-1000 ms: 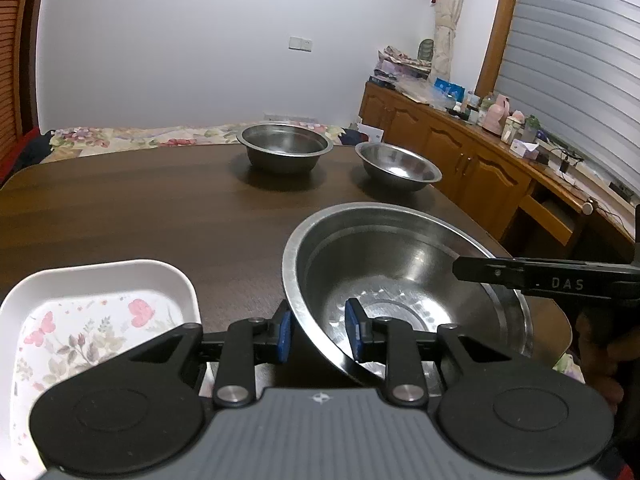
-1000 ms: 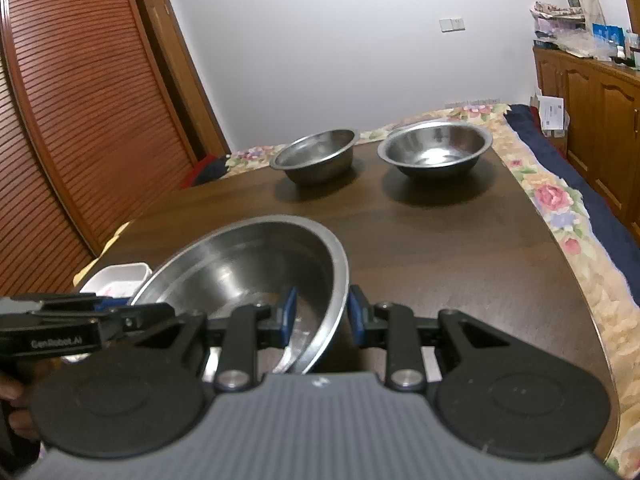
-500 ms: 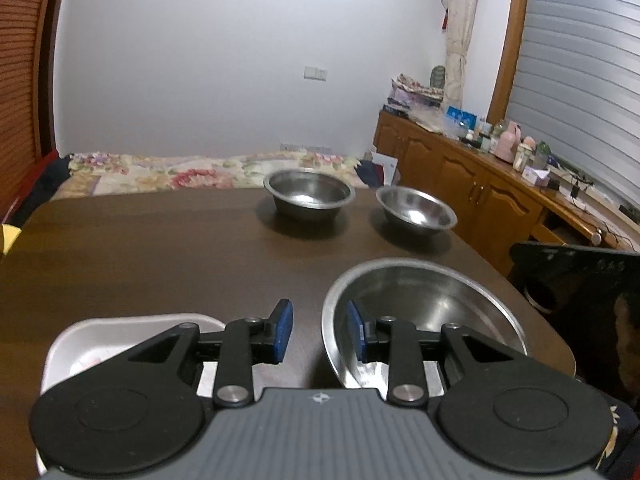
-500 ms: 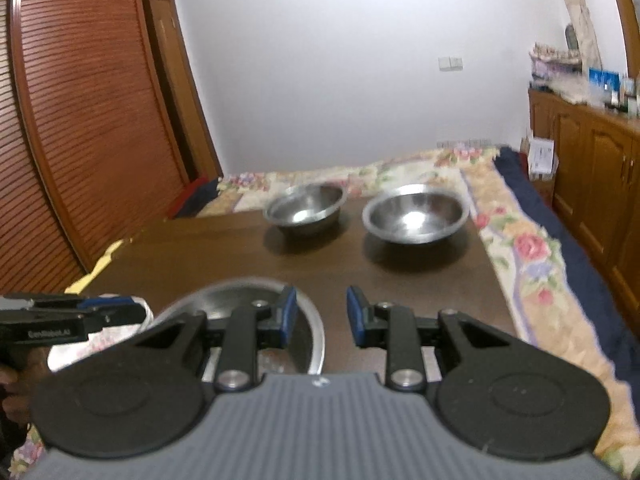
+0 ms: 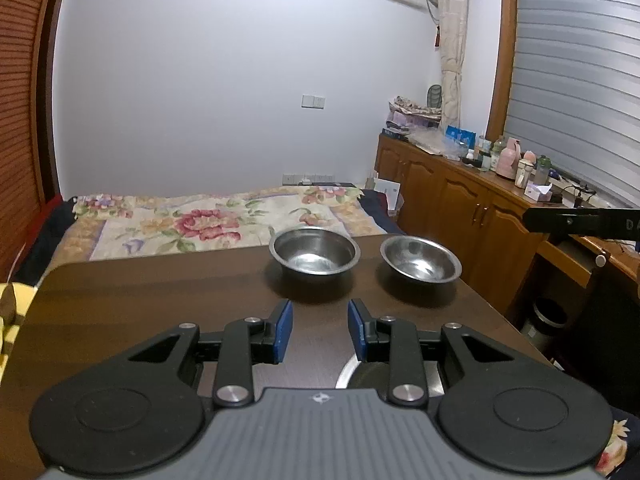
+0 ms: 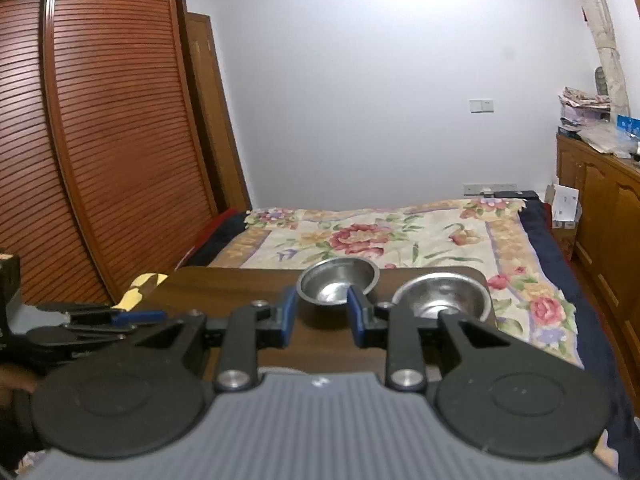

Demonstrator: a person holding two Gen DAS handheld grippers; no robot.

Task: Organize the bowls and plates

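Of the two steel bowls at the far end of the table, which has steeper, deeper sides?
The left bowl; the right bowl is shallower, with flared sides.

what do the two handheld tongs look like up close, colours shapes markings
Both match. The left tongs and right tongs have black linkage arms with silver pivot screws, blue pads on the fingertips, two round black discs, and a ribbed grey body bearing a small emblem. From the left camera, the right unit's black side bar shows white lettering, cut off at the edge.
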